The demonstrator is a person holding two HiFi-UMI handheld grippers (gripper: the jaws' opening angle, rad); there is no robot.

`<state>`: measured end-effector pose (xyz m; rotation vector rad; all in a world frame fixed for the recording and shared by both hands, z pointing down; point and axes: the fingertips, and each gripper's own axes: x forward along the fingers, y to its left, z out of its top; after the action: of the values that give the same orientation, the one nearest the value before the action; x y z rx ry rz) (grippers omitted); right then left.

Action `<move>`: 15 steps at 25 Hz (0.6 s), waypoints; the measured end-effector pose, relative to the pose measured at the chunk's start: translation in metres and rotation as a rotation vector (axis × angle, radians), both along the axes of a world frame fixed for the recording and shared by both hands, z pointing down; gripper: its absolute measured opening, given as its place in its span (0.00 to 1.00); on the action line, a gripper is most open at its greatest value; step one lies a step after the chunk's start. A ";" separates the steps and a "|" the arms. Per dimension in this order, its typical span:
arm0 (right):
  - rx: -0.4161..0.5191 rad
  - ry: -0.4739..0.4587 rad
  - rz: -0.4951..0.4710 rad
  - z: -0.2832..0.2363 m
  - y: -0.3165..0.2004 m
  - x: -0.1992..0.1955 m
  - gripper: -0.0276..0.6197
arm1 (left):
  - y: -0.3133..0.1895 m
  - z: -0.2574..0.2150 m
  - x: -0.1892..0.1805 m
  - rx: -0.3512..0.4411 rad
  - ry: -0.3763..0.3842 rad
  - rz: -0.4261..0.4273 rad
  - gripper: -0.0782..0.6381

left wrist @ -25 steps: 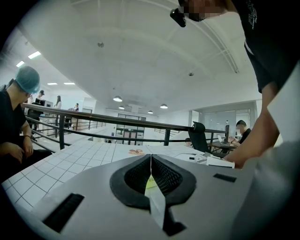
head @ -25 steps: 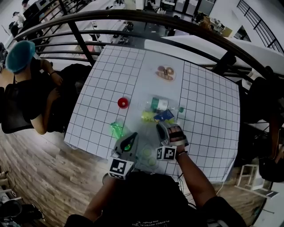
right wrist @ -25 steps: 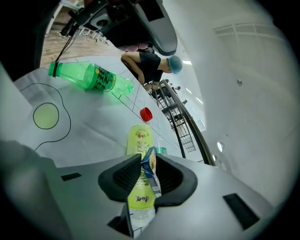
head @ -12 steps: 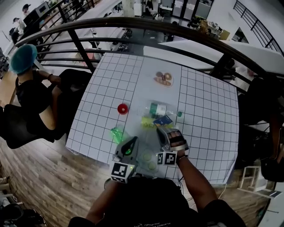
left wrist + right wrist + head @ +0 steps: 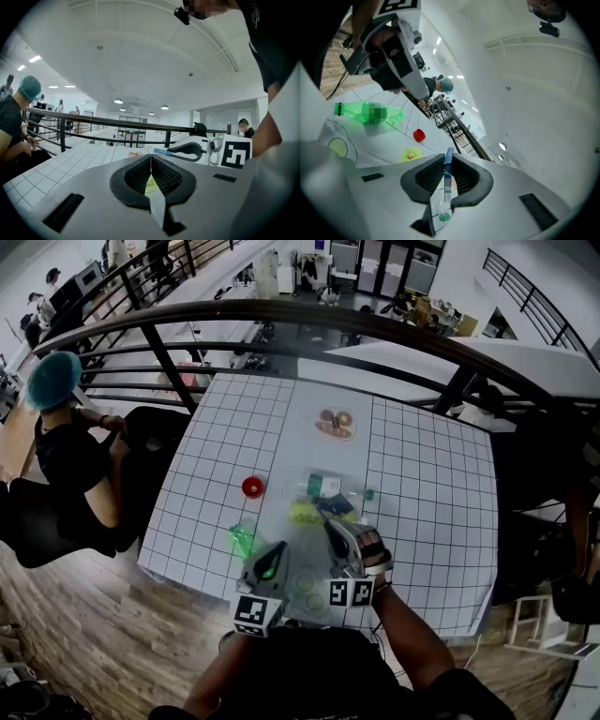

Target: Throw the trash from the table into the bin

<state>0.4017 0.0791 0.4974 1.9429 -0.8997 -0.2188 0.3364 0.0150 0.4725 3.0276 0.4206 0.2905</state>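
Right tool (image 5: 447, 174) had just been closing. Its jaws stood narrow, clamped on a thin blue flat packet (image 5: 448, 159), edge-up, over the near middle of the white gridded surface (image 5: 422, 474). Left tool (image 5: 151, 165) was shut, nothing in it. Green plastic bottle (image 5: 242, 540) and clear plastic bottle with green cap (image 5: 330, 488) lay on their sides, contents unreadable. Small red round dish (image 5: 252, 487) sat between them. Yellow-green scrap (image 5: 302, 514) lay just beside the clear bottle. Pale plate (image 5: 322, 431) carried brown rounds, farther off. Dark metal railing (image 5: 281, 310) ran beyond; wood floor (image 5: 75, 615) below.
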 end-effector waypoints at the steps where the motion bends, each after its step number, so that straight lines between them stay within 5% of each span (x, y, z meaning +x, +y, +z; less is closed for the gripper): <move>1: 0.022 -0.005 0.003 -0.006 0.000 0.000 0.14 | 0.001 -0.002 0.001 0.001 0.003 -0.001 0.14; 15: 0.466 -0.324 0.108 -0.059 0.029 0.006 0.14 | 0.017 -0.019 0.004 0.016 0.043 0.001 0.14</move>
<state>0.4073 0.1083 0.4384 2.5036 -1.0118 -0.0499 0.3401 0.0321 0.4531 3.0542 0.4255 0.2305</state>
